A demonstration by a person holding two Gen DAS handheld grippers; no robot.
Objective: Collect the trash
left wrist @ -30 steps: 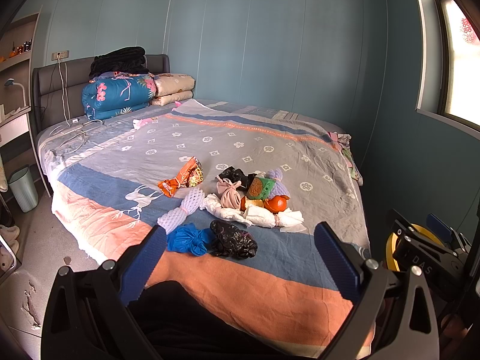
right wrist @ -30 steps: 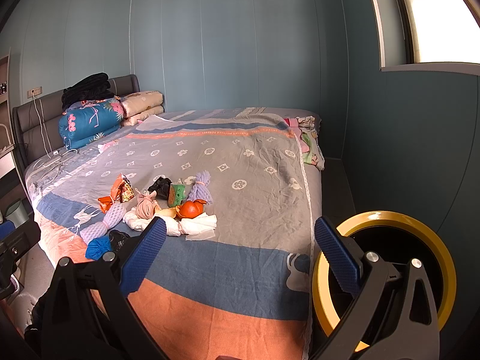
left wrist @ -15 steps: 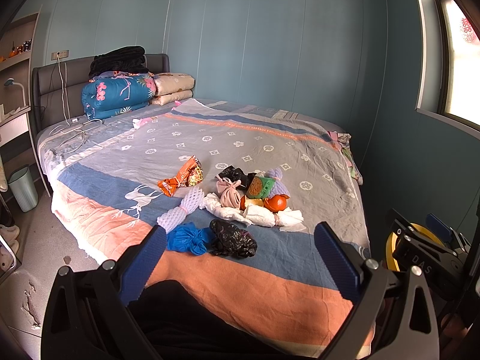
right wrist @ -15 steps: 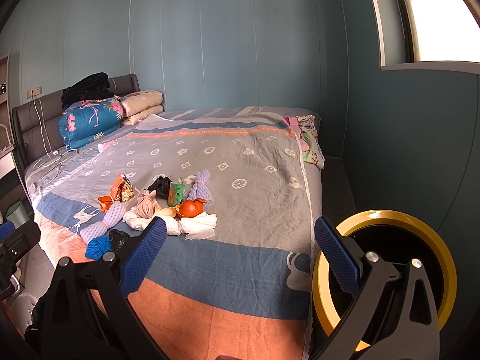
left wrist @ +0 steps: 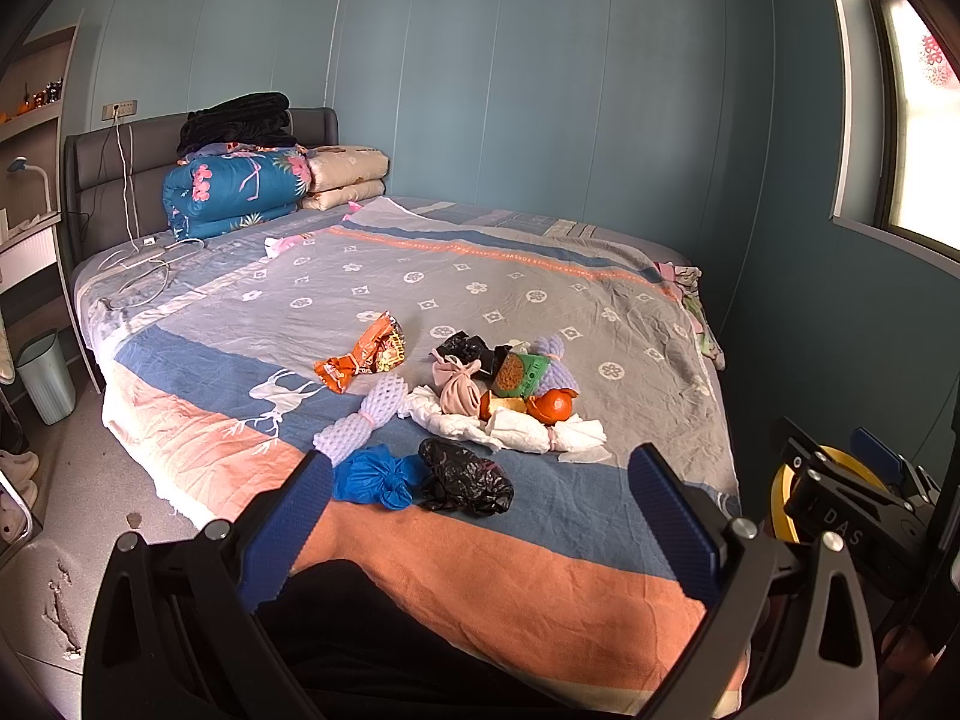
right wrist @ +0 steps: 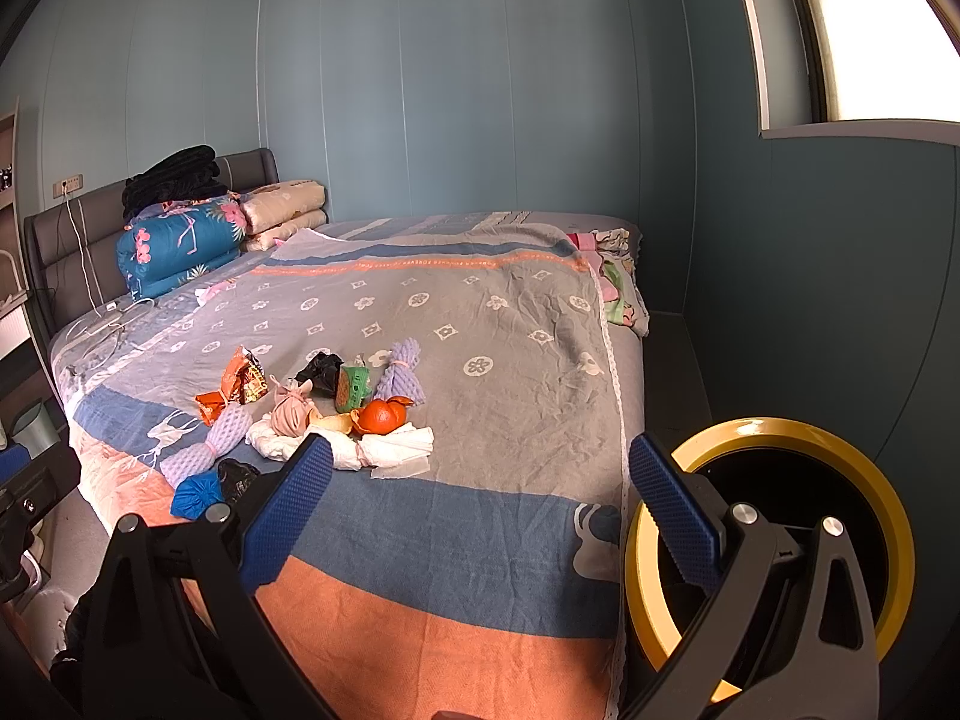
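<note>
Trash lies in a heap on the bed (left wrist: 540, 300): an orange snack wrapper (left wrist: 363, 354), a black bag (left wrist: 465, 477), a blue bag (left wrist: 375, 480), white tissues (left wrist: 528, 429), orange peel (left wrist: 552, 405), a green packet (left wrist: 521, 373), a pink bundle (left wrist: 459, 390) and purple foam nets (left wrist: 366, 420). The heap also shows in the right wrist view (right wrist: 312, 414). My left gripper (left wrist: 480, 516) is open and empty, held above the bed's near edge, short of the black bag. My right gripper (right wrist: 480, 504) is open and empty, to the right of the heap.
A yellow-rimmed black bin (right wrist: 774, 528) stands beside the bed at the right. A small pale bin (left wrist: 45, 378) stands on the floor at the left. Folded quilts (left wrist: 240, 186) and pillows lie at the headboard. Cables (left wrist: 138, 264) lie on the bed's far left.
</note>
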